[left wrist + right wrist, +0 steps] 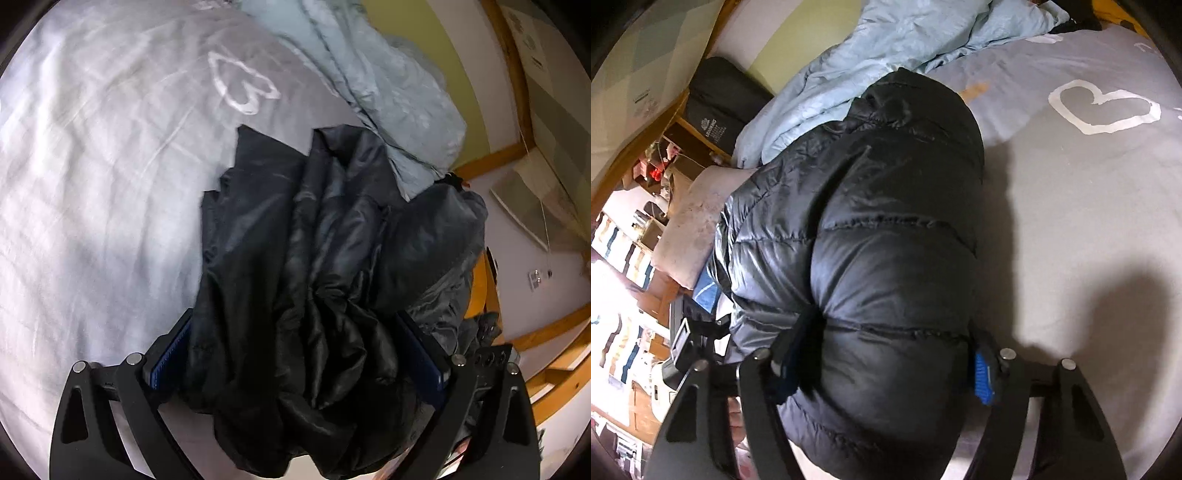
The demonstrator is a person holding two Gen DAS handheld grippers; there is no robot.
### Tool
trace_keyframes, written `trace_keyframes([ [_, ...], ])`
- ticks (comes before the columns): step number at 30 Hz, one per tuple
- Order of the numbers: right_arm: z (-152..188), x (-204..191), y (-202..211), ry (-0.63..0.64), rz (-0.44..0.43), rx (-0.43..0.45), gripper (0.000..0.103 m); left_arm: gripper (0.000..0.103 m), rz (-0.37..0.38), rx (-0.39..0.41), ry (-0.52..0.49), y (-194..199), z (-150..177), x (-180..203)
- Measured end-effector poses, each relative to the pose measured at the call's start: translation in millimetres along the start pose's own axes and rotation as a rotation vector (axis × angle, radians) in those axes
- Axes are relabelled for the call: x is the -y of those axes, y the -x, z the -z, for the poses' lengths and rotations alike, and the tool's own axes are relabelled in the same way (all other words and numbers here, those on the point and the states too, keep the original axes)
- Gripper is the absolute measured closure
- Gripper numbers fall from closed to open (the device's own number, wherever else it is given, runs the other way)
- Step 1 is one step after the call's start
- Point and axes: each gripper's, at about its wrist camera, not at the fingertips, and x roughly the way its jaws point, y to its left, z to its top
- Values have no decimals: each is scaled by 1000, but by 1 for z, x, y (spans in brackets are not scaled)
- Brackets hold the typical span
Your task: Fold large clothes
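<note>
Left tongs (pixel 295 354) hold a bunched wad of the black puffer jacket (pixel 314 240); the blue pads (pixel 173 350) press the crumpled lining from both sides. From the wad the fabric spreads forward onto the bed (pixel 92 184).

Right tongs (pixel 886 365) clamp a thick quilted roll of the jacket (pixel 879 221). The left pad is sunk into a fold, the right pad (pixel 982 380) sits against the bulge. Jaws stand fairly wide because of the padding, but they are on the jacket.

Jacket lies on the grey sheet (pixel 1071 221) with a white heart print (pixel 1104 107), lengthwise away from the right camera. Its far end is near the pale blue duvet (pixel 886 48), bunched at the head of the bed. A pillow (pixel 690 229) is just beside the jacket at the bed edge. Shelves (pixel 624 236) show beyond, blurred.
</note>
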Motion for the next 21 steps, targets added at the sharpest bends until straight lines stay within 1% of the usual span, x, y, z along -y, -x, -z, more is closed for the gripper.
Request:
trace_keyframes([
  [2, -1, 1, -4, -4, 7, -1, 31, 4, 5, -15, -35, -4, 3, 8],
  [3, -2, 2, -4, -2, 11, -3, 29, 3, -12, -12, -55, -3, 5, 12],
  [5, -3, 5, -6, -3, 25, -14, 22, 1, -63, -17, -97, -6, 6, 19],
  [6, -4, 7, -9, -11, 16, -25, 22, 3, -79, -22, -100, -8, 4, 18],
  [7, -4, 9, -11, -20, 5, -30, 22, 6, -74, -23, -87, -8, 4, 17],
  [8, -4, 9, -11, -29, -7, -30, 28, 24, -55, -23, -80, -9, 3, 16],
  [9, -3, 7, -9, -23, -15, -21, 33, 39, -27, -28, -85, -7, 3, 17],
  [10, -3, 4, -7, -10, -8, -15, 42, 46, -17, -24, -104, -4, 2, 21],
  [11, -4, -1, -3, 14, 9, -5, 50, 55, -15, -10, -137, -1, 1, 28],
  [12, -6, -7, 2, 45, 25, 10, 52, 59, -12, 0, -168, 2, 0, 34],
  [13, -7, -15, 8, 81, 48, 27, 54, 60, -8, 6, -200, 5, 1, 42],
  [15, -8, -26, 17, 129, 83, 60, 54, 61, 1, 1, -230, 4, 2, 54],
  [19, -20, -24, 48, 120, 83, 105, 54, 61, 12, -3, -312, -4, 3, 93],
  [21, -31, -20, 68, 140, 99, 129, 54, 61, 16, 6, -368, -11, 5, 123],
])
